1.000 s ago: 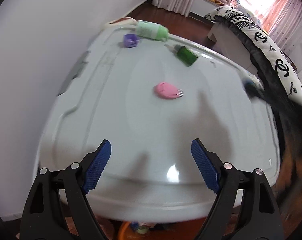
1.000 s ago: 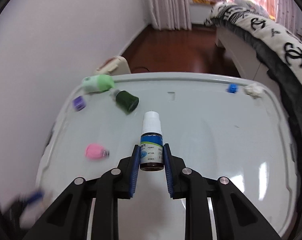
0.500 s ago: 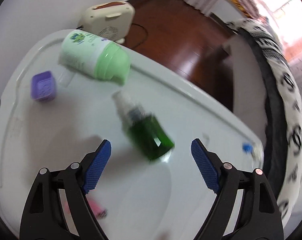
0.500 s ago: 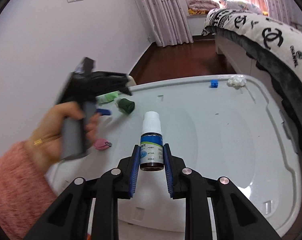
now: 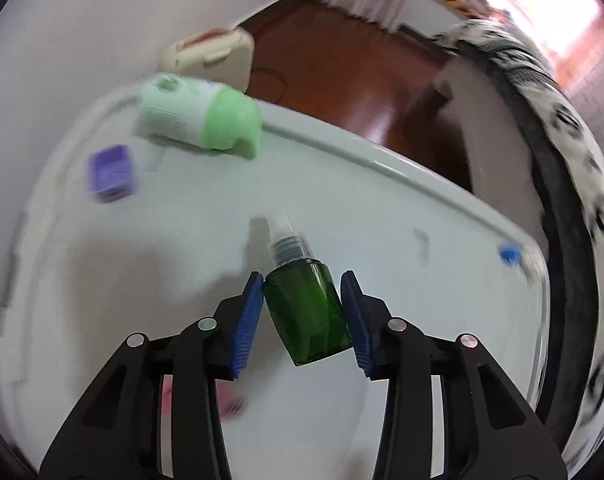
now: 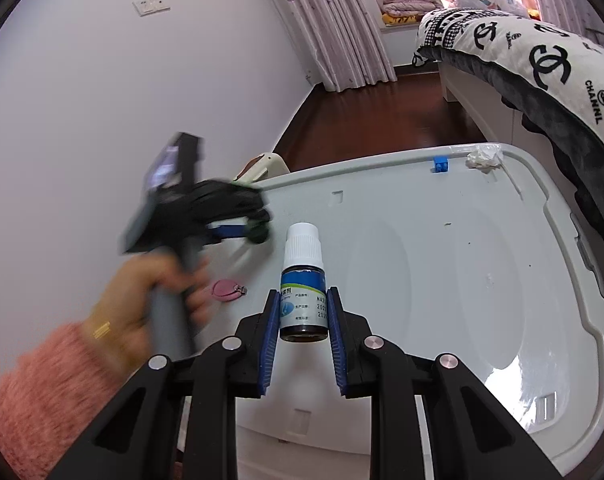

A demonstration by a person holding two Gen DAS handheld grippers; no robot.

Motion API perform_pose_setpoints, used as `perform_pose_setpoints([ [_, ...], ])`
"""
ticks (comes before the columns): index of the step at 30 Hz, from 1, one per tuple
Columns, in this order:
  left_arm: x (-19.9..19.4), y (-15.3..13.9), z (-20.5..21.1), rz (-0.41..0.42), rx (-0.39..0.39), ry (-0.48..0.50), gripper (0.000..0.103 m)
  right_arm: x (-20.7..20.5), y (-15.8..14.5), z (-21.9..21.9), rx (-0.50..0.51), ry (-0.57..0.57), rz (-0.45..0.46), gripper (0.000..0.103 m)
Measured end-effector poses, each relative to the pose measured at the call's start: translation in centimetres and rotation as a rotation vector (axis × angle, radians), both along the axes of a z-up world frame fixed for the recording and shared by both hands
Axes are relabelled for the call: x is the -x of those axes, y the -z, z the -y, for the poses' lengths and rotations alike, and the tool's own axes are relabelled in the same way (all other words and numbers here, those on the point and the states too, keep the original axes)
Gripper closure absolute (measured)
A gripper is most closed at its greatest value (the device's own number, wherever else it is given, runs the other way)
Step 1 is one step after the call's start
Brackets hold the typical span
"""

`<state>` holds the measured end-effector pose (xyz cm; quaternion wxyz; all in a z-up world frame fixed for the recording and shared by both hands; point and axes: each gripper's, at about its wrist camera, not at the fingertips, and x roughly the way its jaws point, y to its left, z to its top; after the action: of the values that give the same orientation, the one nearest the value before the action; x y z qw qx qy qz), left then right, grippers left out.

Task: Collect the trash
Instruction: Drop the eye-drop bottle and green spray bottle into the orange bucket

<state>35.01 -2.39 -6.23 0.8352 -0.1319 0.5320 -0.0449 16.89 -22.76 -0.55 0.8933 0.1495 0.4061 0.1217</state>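
A dark green spray bottle point(image 5: 306, 312) with a clear cap lies on the white bin lid point(image 5: 402, 240). My left gripper point(image 5: 302, 276) straddles its body. Its jaws are closing, and both blue pads touch the bottle's sides. From the right wrist view the left gripper point(image 6: 237, 232) is blurred, held by a hand in a pink sleeve point(image 6: 141, 300). My right gripper point(image 6: 304, 292) is shut on a small dropper bottle point(image 6: 302, 244) with a white cap and a blue label, held upright above the lid.
Also on the lid are a pale green lotion bottle point(image 5: 197, 120), a purple box point(image 5: 111, 174), a pink item point(image 6: 225, 291), a blue piece point(image 6: 440, 165) and a crumpled tissue point(image 6: 484, 157). A bed point(image 6: 542, 60) runs along the right. A cream heater point(image 5: 209, 56) stands behind the lid.
My left gripper travelled from the lid's near edge to the green bottle, and its jaws closed in around it. The right gripper drew back and tilted up, still holding the dropper bottle.
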Motion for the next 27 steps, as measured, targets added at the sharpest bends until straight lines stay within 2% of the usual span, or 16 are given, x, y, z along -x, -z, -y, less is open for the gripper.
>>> perform_pose_setpoints([
  [6,13.6,-3.6,-2.7,0.054,0.000,0.192,0.068,0.8,0.4,-1.5,0.060,-0.045,0.003,0.080],
  [10,21.1,-3.6,-4.1,0.038,-0.007,0.266,0.073,2.7,0.9,-3.4,0.072,-0.095,-0.031,0.080],
  [12,24.1,-2.5,-4.6,-0.005,0.009,0.299,0.073,4.6,1.6,-4.8,0.093,-0.127,-0.051,0.080],
  [14,27.0,-0.2,-4.5,-0.078,0.014,0.343,0.073,7.3,3.1,-5.9,0.100,-0.157,-0.107,0.080],
  [15,28.4,1.8,-4.4,-0.139,0.022,0.359,0.073,8.7,4.1,-6.4,0.111,-0.172,-0.145,0.080],
  [19,31.3,6.8,-3.9,-0.266,-0.007,0.371,0.074,13.0,7.4,-8.0,0.173,-0.216,-0.260,0.079],
  [21,32.0,8.7,-3.2,-0.307,-0.064,0.409,0.074,14.7,9.2,-8.6,0.205,-0.234,-0.318,0.079],
  [22,32.2,10.1,-2.8,-0.355,-0.085,0.438,0.072,15.0,10.3,-8.8,0.214,-0.242,-0.357,0.075],
  [23,32.2,11.2,-2.7,-0.388,-0.107,0.435,0.059,15.1,11.3,-8.9,0.207,-0.249,-0.399,0.065],
  [24,32.2,12.2,-2.6,-0.415,-0.138,0.437,0.047,15.2,12.3,-9.0,0.200,-0.256,-0.436,0.042],
  [25,32.1,12.7,-2.4,-0.428,-0.161,0.447,0.036,15.2,12.9,-9.0,0.210,-0.249,-0.451,0.036],
  [27,31.9,12.9,-2.2,-0.421,-0.199,0.439,0.034,14.9,13.4,-8.9,0.267,-0.233,-0.446,0.036],
])
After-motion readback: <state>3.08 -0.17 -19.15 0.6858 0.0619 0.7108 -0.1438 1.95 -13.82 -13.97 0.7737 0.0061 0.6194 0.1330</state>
